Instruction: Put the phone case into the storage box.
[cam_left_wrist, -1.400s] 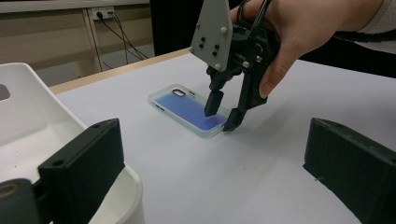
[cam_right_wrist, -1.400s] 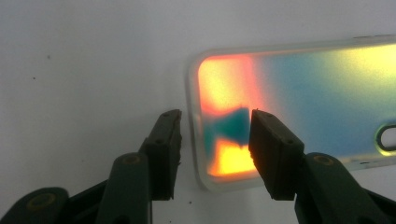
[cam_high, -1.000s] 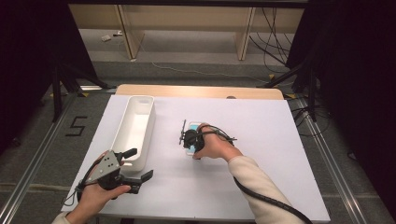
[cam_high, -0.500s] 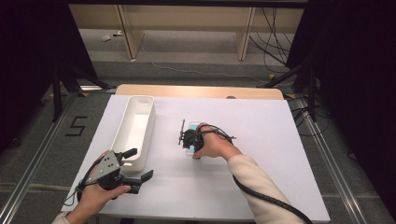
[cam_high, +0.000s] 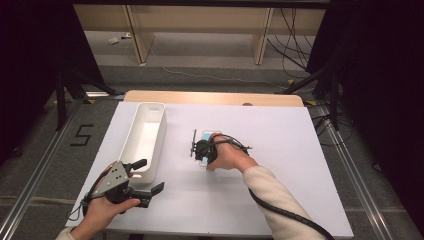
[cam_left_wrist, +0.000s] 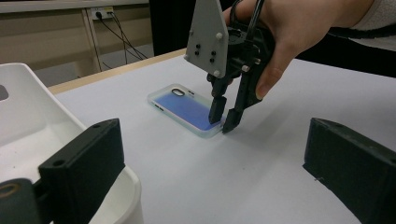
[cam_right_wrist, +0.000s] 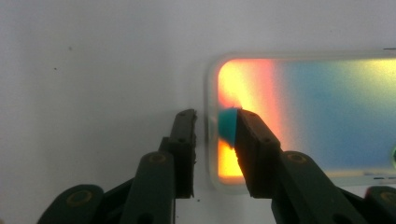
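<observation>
Right gripper jaws closing — straddling phone case rim; bin apart.

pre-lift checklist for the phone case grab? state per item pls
1. Right gripper straddles the phone case end wall, one jaw inside, one outside: ok.
2. Pads pressing on the wall: cannot tell; the jaws have just been closing, and a gap shows at the outer jaw in the right gripper view.
3. Case flat on the table: ok.
4. Left gripper open, holding nothing, away from the case: ok.
5. White bin holds nothing where its floor shows, ready if it is the drop spot: ok.
</observation>
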